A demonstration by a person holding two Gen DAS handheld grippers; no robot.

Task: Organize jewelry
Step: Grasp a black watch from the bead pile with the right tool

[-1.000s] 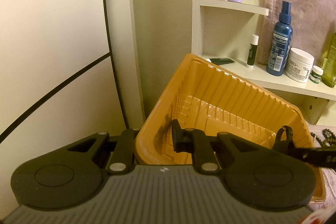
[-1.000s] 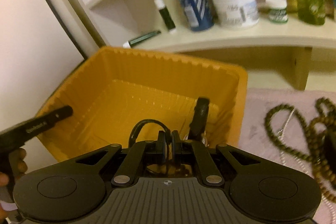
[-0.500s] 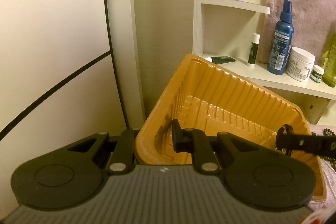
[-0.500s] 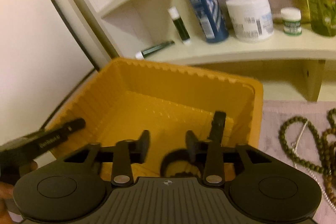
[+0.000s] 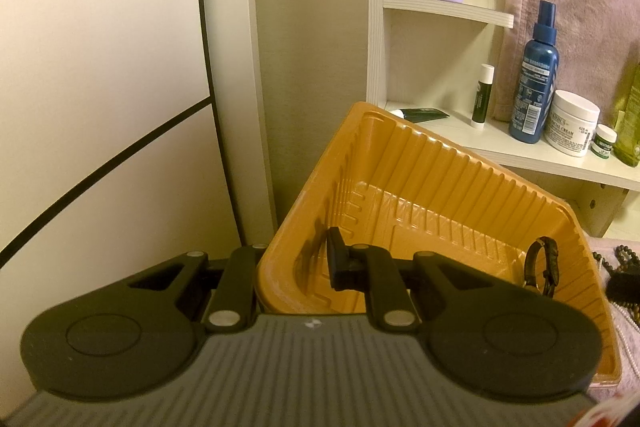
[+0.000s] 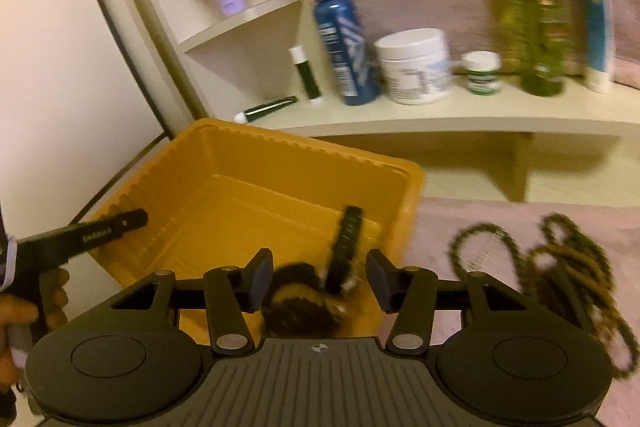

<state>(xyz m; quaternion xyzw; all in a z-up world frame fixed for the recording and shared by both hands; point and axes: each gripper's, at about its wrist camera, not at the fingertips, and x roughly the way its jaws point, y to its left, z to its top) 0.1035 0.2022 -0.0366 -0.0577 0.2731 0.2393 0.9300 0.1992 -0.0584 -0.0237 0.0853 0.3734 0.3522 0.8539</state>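
We have one piece stowed: the black watch point(image 6: 316, 295) lies in the orange tray point(image 6: 256, 147), below our right gripper point(image 6: 318, 277), whose fingers stand wide apart and empty. Our left gripper point(image 5: 292, 267) pinches the tray's near wall, while the bead necklaces point(image 6: 560, 267) at three o'clock on the cloth remain to be stowed.

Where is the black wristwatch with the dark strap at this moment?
The black wristwatch lies inside the orange ribbed plastic tray, near its right wall in the left wrist view; in the right wrist view it sits just beyond the open right gripper.
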